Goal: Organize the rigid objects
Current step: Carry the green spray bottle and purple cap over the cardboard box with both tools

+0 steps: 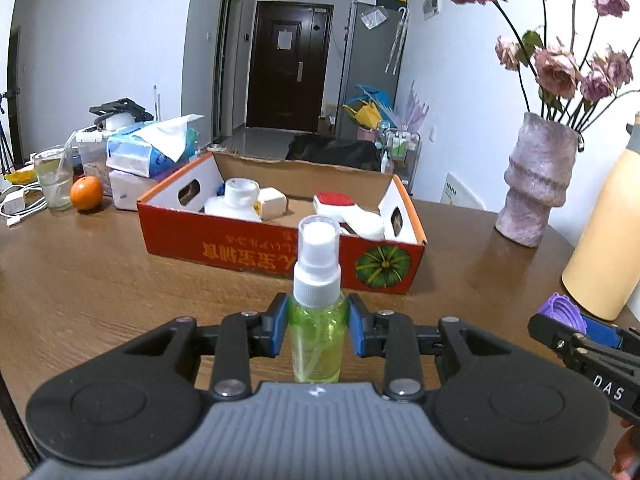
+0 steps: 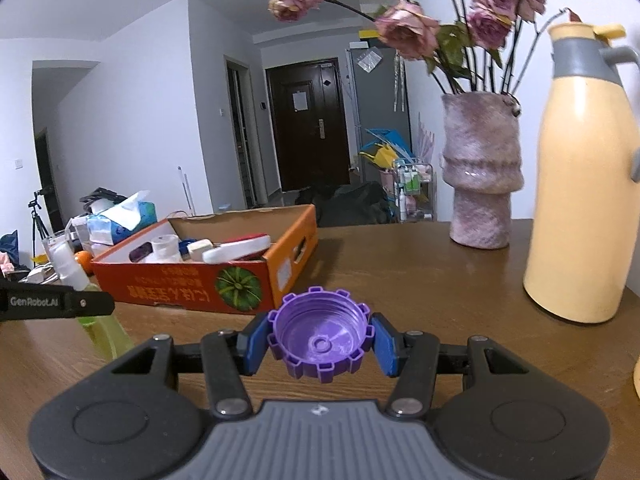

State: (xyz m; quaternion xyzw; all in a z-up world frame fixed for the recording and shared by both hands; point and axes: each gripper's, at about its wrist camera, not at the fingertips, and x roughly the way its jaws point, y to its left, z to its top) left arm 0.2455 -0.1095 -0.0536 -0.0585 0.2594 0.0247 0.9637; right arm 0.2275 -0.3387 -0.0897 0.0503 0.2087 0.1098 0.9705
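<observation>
Vase point(image 2: 480, 172) of dried roses beside yellow thermos point(image 2: 580, 184)

A lived-in home: wooden dining table point(image 1: 100, 280) bearing a vase of dried roses point(image 2: 480, 184), thermos jug point(image 2: 580, 184), tissue packs point(image 1: 140, 152) and an orange point(image 1: 86, 193); dark entrance door point(image 1: 288, 68) and refrigerator point(image 1: 370, 68) beyond.

Bare wooden table point(image 1: 100, 280) lies open between the grippers and the near wall of the orange cardboard box point(image 1: 256, 248). The box is open-topped; white containers point(image 1: 240, 200) and a red-and-white brush point(image 1: 352, 212) occupy its floor, with a bare strip between them. Right side obstructed by the pink vase point(image 1: 536, 184) and yellow thermos jug point(image 2: 580, 200). Far left crowded: orange point(image 1: 86, 193), glass point(image 1: 54, 178), tissue packs point(image 1: 148, 152).
</observation>
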